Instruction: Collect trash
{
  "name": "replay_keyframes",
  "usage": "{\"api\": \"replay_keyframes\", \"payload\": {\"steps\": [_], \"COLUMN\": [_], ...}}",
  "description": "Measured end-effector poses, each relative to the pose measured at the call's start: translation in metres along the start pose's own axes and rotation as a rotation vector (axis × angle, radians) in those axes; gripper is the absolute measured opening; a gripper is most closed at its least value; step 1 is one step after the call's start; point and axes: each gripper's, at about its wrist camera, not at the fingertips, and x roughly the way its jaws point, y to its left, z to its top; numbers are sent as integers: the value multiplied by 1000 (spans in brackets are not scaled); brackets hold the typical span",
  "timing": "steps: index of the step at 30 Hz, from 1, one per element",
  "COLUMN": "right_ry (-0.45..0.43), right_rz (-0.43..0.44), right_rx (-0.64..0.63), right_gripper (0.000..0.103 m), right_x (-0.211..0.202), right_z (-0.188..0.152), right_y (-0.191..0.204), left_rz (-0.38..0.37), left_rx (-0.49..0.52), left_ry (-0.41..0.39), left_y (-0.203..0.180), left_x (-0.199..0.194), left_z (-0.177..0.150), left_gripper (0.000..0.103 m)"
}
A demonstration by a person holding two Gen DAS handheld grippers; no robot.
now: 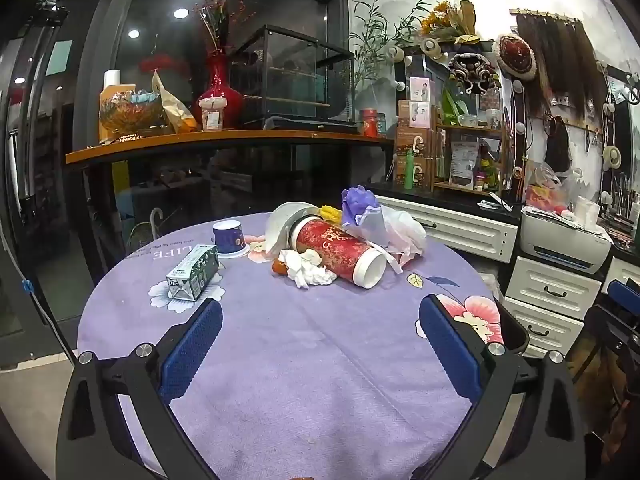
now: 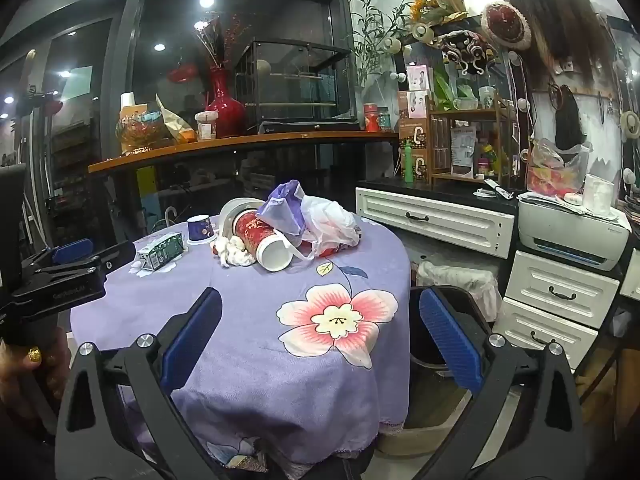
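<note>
A heap of trash lies at the far side of the round table (image 1: 304,360): a red paper cup (image 1: 340,250) on its side, crumpled tissue (image 1: 308,268), a purple bag (image 1: 358,204) and a white plastic bag (image 1: 400,232). A milk carton (image 1: 193,272) and an upturned blue cup (image 1: 228,238) sit to the left. My left gripper (image 1: 320,308) hovers open over the near cloth, well short of the heap. My right gripper (image 2: 320,300) is open at the table's near right edge, with the red cup (image 2: 260,236) and carton (image 2: 160,254) far ahead. Both hold nothing.
A dark bin (image 2: 440,380) stands on the floor at the table's right side. White drawers (image 2: 560,292) and a printer (image 2: 572,236) line the right wall. A wooden shelf (image 1: 224,140) with a red vase runs behind the table. A hand holds the left gripper (image 2: 76,254).
</note>
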Motion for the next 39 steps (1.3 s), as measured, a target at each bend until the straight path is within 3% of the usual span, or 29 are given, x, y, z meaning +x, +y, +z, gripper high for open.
{"api": "replay_keyframes", "payload": {"steps": [39], "right_ry": [-7], "right_rz": [5], "right_rx": [-8], "right_gripper": [98], "right_x": [0], "right_z": [-1], "right_y": [1], "left_rz": [-25], "left_rx": [1], "left_ry": [18], "left_y": [-2], "left_x": [4], "left_z": [-3], "left_gripper": [98]}}
